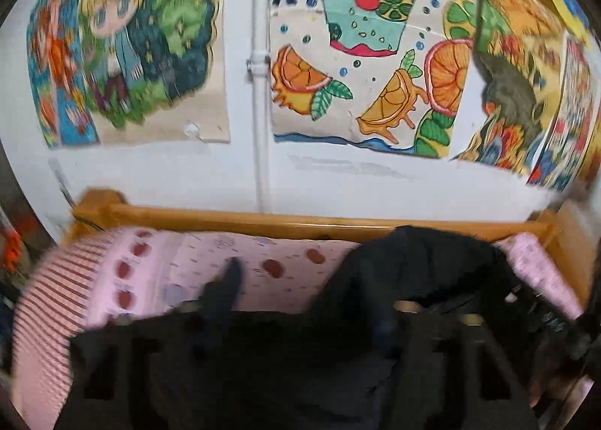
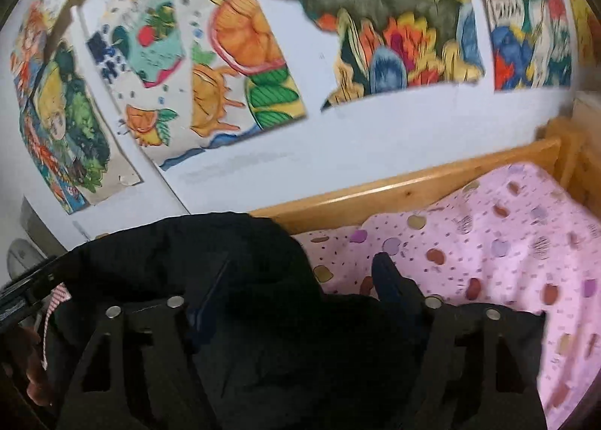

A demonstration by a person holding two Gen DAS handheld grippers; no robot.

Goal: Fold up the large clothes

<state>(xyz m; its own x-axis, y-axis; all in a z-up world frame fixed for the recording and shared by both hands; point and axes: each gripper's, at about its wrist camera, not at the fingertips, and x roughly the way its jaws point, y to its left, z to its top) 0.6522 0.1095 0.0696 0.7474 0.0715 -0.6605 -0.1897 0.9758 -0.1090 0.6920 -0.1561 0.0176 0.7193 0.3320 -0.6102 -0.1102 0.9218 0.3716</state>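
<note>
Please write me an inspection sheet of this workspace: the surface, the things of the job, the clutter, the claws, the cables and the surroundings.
Surface: bed with pink dotted sheet inside a wooden frame; a red-striped part of the bedding lies at the left end.
Job's things: one black garment, bunched, not yet folded, lying across both claws.
Clutter: nothing seen.
Claws: left claw and right claw both have black cloth between their fingers; whether the pads press on it cannot be told.
Cables: nothing seen.
Surroundings: white wall with colourful drawings and a white pipe.
</note>
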